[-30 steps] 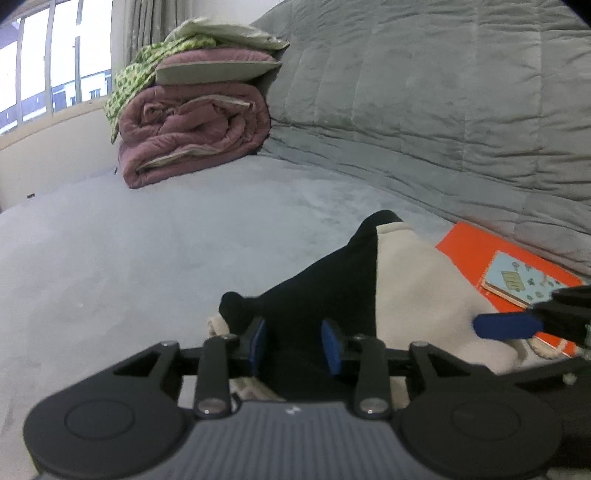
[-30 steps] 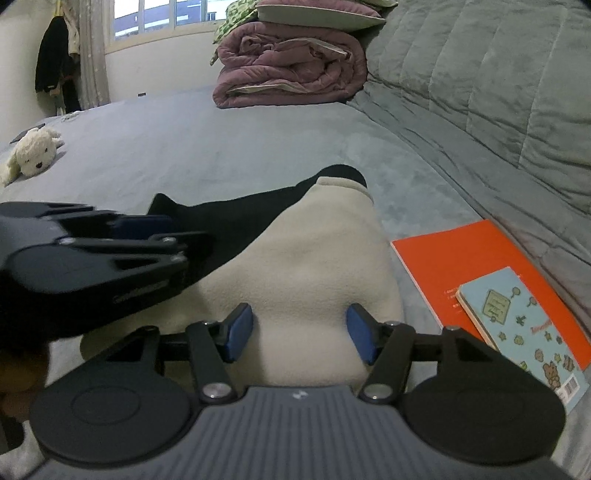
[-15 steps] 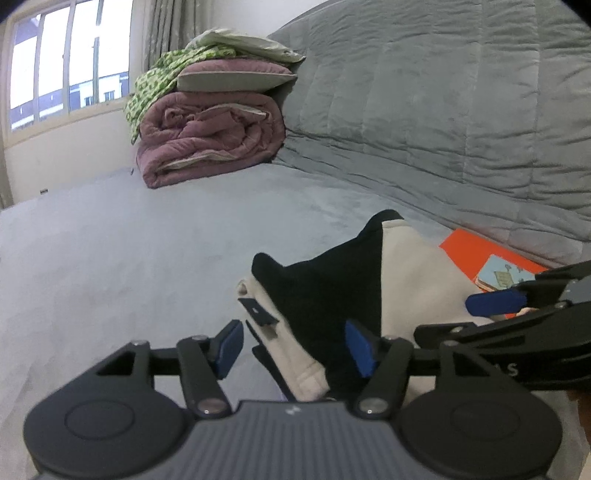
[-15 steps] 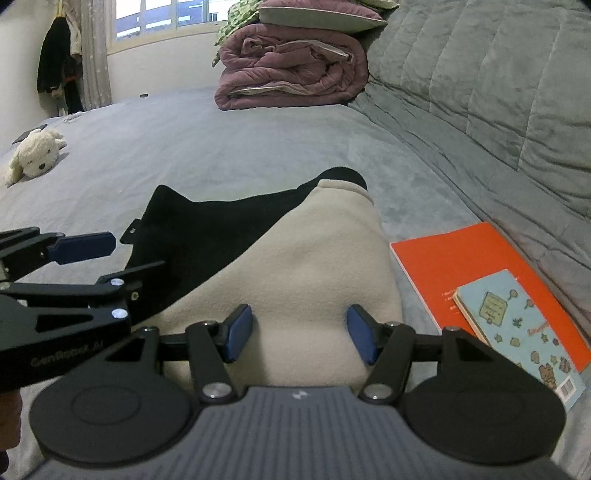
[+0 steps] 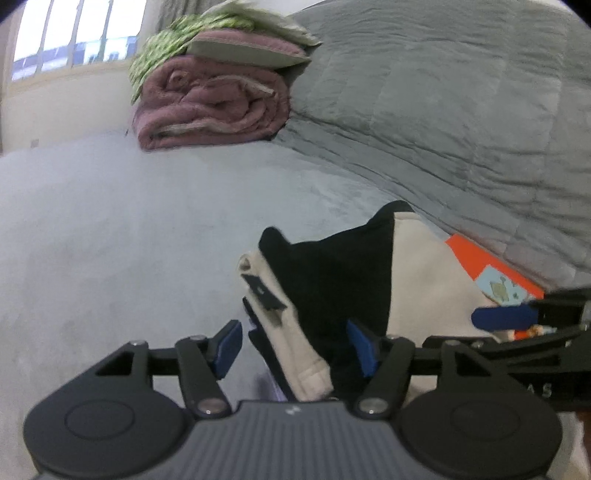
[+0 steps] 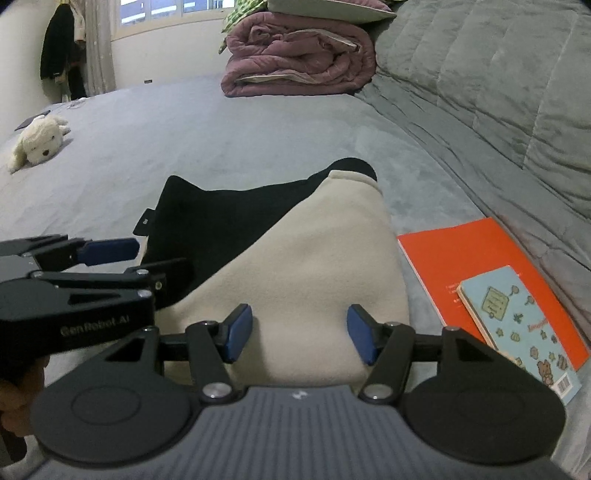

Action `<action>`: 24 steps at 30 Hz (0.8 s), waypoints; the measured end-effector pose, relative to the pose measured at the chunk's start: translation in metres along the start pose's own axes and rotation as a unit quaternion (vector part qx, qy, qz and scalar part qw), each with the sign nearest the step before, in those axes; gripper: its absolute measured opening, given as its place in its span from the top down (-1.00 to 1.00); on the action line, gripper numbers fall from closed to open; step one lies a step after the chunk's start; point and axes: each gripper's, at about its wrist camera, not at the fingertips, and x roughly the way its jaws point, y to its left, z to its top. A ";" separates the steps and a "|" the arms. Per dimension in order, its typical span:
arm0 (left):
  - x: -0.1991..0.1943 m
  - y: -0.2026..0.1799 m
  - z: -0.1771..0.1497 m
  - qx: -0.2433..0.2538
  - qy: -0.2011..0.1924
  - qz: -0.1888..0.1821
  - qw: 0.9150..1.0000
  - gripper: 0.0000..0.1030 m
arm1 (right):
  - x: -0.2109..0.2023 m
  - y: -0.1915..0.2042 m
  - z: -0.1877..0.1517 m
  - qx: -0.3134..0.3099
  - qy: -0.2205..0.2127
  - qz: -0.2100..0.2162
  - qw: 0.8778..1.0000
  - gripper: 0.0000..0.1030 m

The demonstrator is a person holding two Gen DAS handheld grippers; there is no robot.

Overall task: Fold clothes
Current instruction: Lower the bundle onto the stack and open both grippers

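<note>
In the left wrist view, the left gripper (image 5: 294, 345) is seen wide open at the bottom, holding nothing. The black and cream garment (image 5: 343, 273) is laid on the gray bed (image 5: 110, 229), right of center.

In the right wrist view, the right gripper (image 6: 299, 334) is spread wide, empty, over the garment's cream part (image 6: 314, 277). An orange book (image 6: 461, 254) is seen at the right.

left tongs (image 5: 293, 345) agape, right tongs (image 6: 299, 334) agape

A grey bed surface (image 6: 229, 133) stretches ahead of the gripper, with a quilted grey cover (image 6: 498, 74) banked up on its right. Far ahead, a rolled mauve duvet (image 6: 299, 66) lies under a daylit window (image 6: 155, 7); dark clothes (image 6: 59, 48) hang far left.
</note>
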 end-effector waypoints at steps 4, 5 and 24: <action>0.002 0.002 0.000 -0.012 0.005 0.000 1.000 -0.31 | 0.002 0.000 -0.001 0.000 0.002 -0.003 1.000 -0.22; 0.002 0.003 0.000 -0.015 0.007 0.000 1.000 -0.31 | 0.002 0.001 -0.001 0.000 0.002 -0.003 1.000 -0.22; 0.003 0.010 0.001 -0.038 0.031 -0.004 0.999 -0.32 | 0.003 0.007 -0.004 -0.013 0.009 -0.023 1.000 -0.22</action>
